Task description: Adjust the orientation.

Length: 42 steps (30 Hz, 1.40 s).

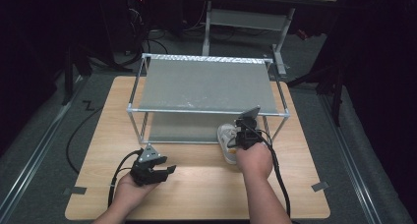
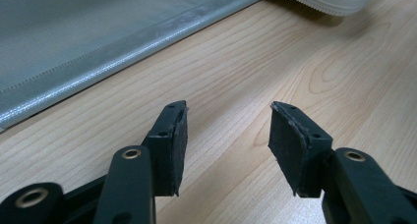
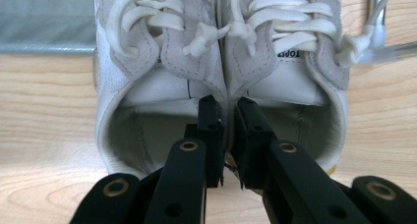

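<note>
A pair of white lace-up shoes point(image 1: 226, 138) stands on the wooden table point(image 1: 196, 184) at the front right foot of a metal rack point(image 1: 206, 84). In the right gripper view the two shoes point(image 3: 142, 71) sit side by side, heels toward me. My right gripper point(image 3: 227, 111) is shut on their two inner collar walls, pinched together between the jaws. In the high view the right gripper point(image 1: 244, 135) points toward the rack. My left gripper point(image 1: 169, 170) lies low on the table to the left, open point(image 2: 228, 135), with bare wood between its pads.
The rack has a grey fabric upper tier and a lower tier point(image 2: 74, 37) just above the tabletop, framed by thin metal tubes point(image 3: 46, 48). A shoe sole point(image 2: 334, 0) shows at the top right of the left gripper view. Cables trail off the table's front.
</note>
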Tool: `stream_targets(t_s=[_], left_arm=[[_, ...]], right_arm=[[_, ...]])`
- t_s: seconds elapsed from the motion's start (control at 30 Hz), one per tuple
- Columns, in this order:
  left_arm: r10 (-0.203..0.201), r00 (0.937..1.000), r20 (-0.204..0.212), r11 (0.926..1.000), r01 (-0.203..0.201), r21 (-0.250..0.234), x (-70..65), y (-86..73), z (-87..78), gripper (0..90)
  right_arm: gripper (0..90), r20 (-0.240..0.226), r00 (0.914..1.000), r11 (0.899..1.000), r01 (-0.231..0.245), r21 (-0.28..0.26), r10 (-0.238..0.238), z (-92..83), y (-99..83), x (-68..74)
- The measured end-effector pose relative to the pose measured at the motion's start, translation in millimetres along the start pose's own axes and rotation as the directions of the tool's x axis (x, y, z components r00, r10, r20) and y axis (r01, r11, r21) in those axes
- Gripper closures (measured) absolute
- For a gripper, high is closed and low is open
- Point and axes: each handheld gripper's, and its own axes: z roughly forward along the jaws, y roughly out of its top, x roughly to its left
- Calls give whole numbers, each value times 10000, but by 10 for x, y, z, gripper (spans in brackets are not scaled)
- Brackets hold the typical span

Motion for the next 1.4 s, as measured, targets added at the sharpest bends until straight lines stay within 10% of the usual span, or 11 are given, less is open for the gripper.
stream_targets(t_s=[0.4, 1.4], left_arm=[[70, 10000, 52, 10000, -70, 59, -13, -1, 13, 493], [201, 9998, 68, 9997, -202, 167, -59, -3, 52, 493]], right_arm=[[687, -494, 9948, 9961, -887, 19, 887, 34, -24, -87], [613, -1411, 9899, 9986, 72, -522, -145, -259, -263, -259]])
